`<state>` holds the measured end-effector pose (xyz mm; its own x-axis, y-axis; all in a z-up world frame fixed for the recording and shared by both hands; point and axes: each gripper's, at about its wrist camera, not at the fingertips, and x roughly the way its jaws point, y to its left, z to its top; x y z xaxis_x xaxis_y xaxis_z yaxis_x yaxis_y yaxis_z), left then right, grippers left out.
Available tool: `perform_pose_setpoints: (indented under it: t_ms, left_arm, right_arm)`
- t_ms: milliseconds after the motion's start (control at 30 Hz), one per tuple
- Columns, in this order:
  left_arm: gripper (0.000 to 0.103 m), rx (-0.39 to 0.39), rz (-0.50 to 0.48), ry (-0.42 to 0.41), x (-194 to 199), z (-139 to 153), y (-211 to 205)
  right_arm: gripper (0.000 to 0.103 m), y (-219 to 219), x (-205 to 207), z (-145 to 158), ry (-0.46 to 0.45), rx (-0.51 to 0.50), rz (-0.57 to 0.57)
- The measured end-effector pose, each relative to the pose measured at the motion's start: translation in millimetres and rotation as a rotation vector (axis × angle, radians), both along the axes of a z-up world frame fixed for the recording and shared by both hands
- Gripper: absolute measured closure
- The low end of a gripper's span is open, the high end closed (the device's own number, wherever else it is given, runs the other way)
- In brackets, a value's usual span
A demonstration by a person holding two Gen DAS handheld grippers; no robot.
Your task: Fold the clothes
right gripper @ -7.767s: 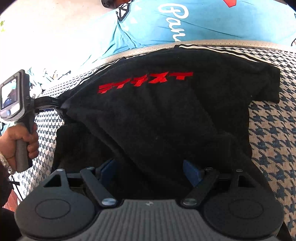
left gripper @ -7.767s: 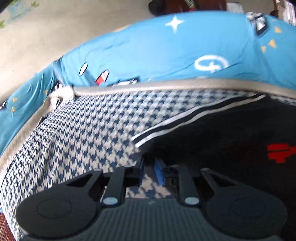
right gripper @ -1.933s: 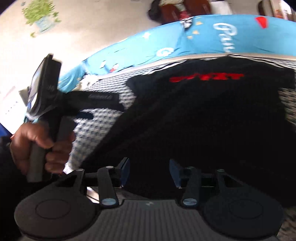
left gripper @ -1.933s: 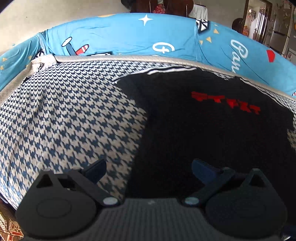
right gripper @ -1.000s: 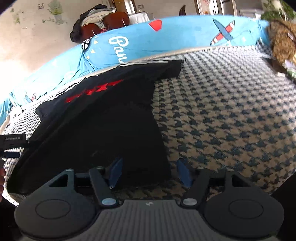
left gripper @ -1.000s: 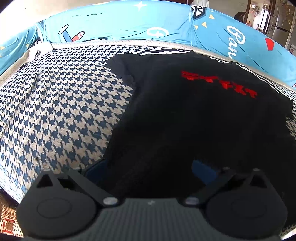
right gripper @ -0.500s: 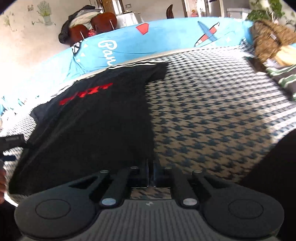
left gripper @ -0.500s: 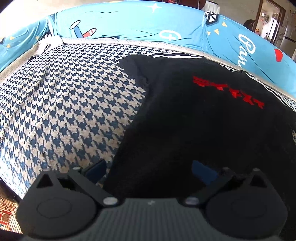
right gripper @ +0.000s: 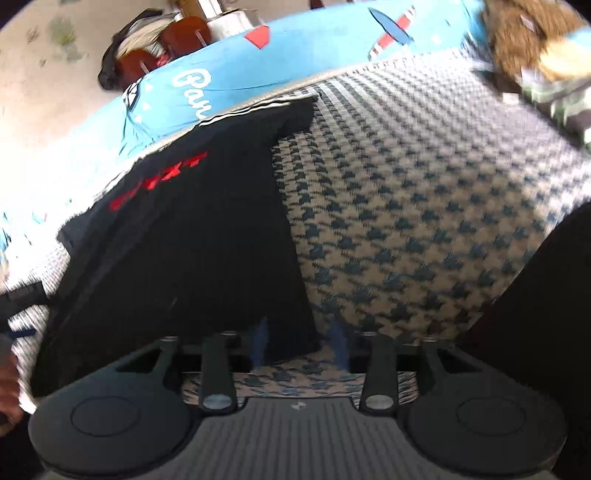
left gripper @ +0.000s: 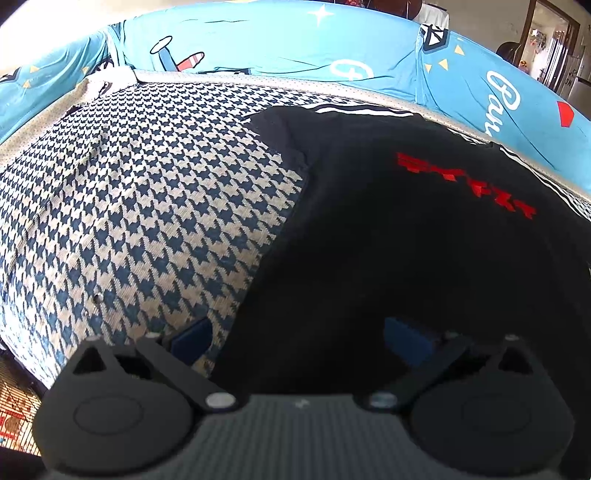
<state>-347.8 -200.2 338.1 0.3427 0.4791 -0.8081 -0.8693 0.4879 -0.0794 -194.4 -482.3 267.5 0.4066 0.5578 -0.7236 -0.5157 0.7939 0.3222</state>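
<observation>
Since half a second ago the right gripper has parted its fingers from fully closed to a narrow gap; the left gripper has kept its wide spread and shifted only slightly.

Right wrist view, near to far:
- The blue fingertips straddle the near right corner of the black T-shirt. One tip lies over the hem, the other over bare cover. Whether the pads touch the cloth cannot be told; the frame is motion-blurred.
- The T-shirt lies flat, chest side up, on the houndstooth cover, with its red lettering toward the far edge.
- A striped sleeve reaches the cover's grey border.
- A brown furry item and striped cloth sit at the far right corner.

Left wrist view, near to far:
- The left gripper is open wide and holds nothing. Its left pad is over the cover, its right pad over the T-shirt near the hem.
- The other striped sleeve lies flat at the far side.
- A blue printed sheet bounds the cover beyond
</observation>
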Motion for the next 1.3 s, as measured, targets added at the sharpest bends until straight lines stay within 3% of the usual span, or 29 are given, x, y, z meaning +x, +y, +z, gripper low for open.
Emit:
perform_pose_setpoints:
  t_ms: [100, 267, 400, 433, 533, 600, 700, 967, 1133, 1200, 1300]
  left_arm:
    - [0.000, -0.006, 0.000, -0.003, 0.1, -0.6, 0.0]
    - [0.000, -0.004, -0.007, 0.002, 1.2, -1.5, -2.2]
    - [0.000, -0.004, -0.003, 0.004, 1.0, -2.3, -1.8]
    - [0.000, -0.004, -0.001, 0.005, 1.0, -2.5, -1.7]
    - [0.000, -0.002, 0.003, 0.004, 0.4, -2.8, -1.3]
    - [0.000, 0.000, 0.007, 0.004, -0.2, -2.9, -0.9]
    - [0.000, 0.000, 0.015, 0.003, -1.8, -3.0, 0.0]
    - [0.000, -0.002, 0.042, 0.006, -6.2, -2.9, 4.4]
    - [0.000, 0.002, 0.042, 0.020, -5.4, -3.1, 4.2]
    - [0.000, 0.003, 0.049, 0.036, -5.6, -4.2, 4.6]
    - [0.000, -0.001, 0.055, 0.044, -6.4, -4.8, 5.0]
  right_arm:
    - [0.047, 2.9, 2.1, -4.6, -0.004, 0.012, -0.007]
    - [0.045, 16.0, 6.3, -16.7, 0.010, 0.001, -0.013]
    - [0.037, 25.7, 0.3, -19.0, -0.042, -0.025, 0.008]
    - [0.039, 28.7, -2.9, -18.6, -0.065, -0.044, 0.021]
    - [0.060, 36.3, -10.9, -16.4, -0.123, -0.087, 0.055]
    - [0.084, 38.8, -14.4, -15.5, -0.139, -0.086, 0.084]
    - [0.095, 39.8, -20.1, -13.0, -0.165, -0.087, 0.112]
    - [0.098, 11.5, -22.2, 20.9, -0.242, -0.112, -0.023]
    - [0.097, 15.3, -9.4, 12.1, -0.163, -0.183, -0.047]
    - [0.097, 11.6, -9.7, 11.9, -0.139, -0.162, -0.065]
    - [0.085, 8.7, -11.5, 20.3, -0.156, -0.127, -0.075]
